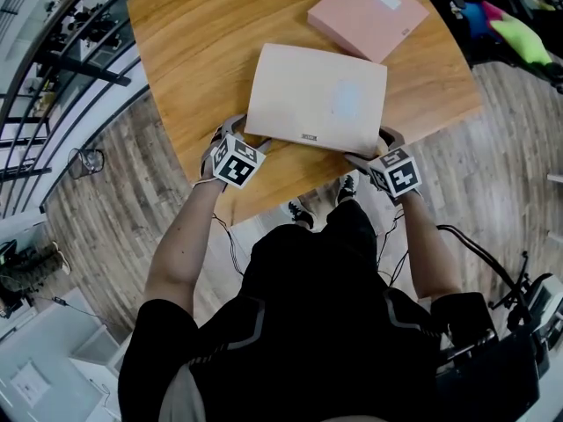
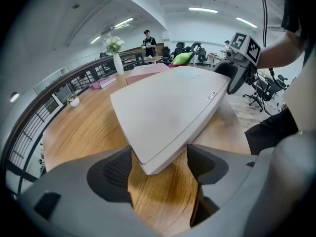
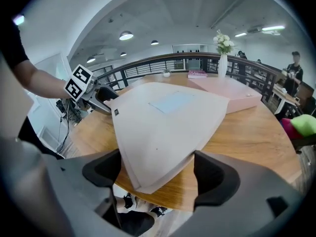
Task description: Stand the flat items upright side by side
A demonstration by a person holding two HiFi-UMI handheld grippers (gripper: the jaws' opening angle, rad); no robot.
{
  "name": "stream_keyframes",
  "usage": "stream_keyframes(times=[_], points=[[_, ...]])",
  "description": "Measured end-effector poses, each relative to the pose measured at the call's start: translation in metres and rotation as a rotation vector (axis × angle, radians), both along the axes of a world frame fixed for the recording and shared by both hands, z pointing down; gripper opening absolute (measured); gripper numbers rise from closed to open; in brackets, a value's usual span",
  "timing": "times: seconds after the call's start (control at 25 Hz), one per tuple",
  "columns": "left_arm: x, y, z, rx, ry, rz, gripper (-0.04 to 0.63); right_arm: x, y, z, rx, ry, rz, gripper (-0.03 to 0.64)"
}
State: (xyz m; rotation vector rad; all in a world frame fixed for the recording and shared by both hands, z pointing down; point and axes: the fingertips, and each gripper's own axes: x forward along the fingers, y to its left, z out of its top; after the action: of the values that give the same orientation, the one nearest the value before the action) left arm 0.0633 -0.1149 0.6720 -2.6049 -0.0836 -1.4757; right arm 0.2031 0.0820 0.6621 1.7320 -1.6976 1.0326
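On the near part of the round wooden table (image 1: 193,51), your left gripper (image 1: 239,133) has its jaws spread around the near left corner of the flat cream rectangular cardboard box (image 1: 317,95). The corner pokes in between the pads, but they do not clamp it. The box lies flat with its broad face up. Its long axis runs left to right across the table, slightly skewed, and the long edge with the small dark label faces you. It looks stiff, light for its size and smooth, so it will likely slide if you pinch it by a corner alone. Take the two short ends instead and tip it up onto a long edge. Your right gripper (image 1: 376,146) is likewise open around the near right corner, close to the table's near edge, with a gap at both pads. Far right, the flat pink square cardboard box (image 1: 368,14) lies flat too, turned on a diagonal and apart from the cream one.
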Motion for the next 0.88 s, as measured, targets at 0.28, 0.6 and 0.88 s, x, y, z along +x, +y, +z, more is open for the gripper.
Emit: stream_keyframes(times=[0.28, 0.6, 0.88], points=[[-0.006, 0.003, 0.004, 0.010, -0.005, -0.022, 0.353, 0.005, -0.008, -0.045, 0.051, 0.113, -0.034, 0.462], [-0.020, 0.007, 0.010, -0.012, -0.026, -0.039, 0.319, 0.003, -0.042, -0.119, 0.136, 0.326, -0.176, 0.454], [-0.029, 0.011, 0.017, -0.050, -0.031, -0.063, 0.305, -0.015, -0.076, -0.163, 0.160, 0.471, -0.316, 0.449]])
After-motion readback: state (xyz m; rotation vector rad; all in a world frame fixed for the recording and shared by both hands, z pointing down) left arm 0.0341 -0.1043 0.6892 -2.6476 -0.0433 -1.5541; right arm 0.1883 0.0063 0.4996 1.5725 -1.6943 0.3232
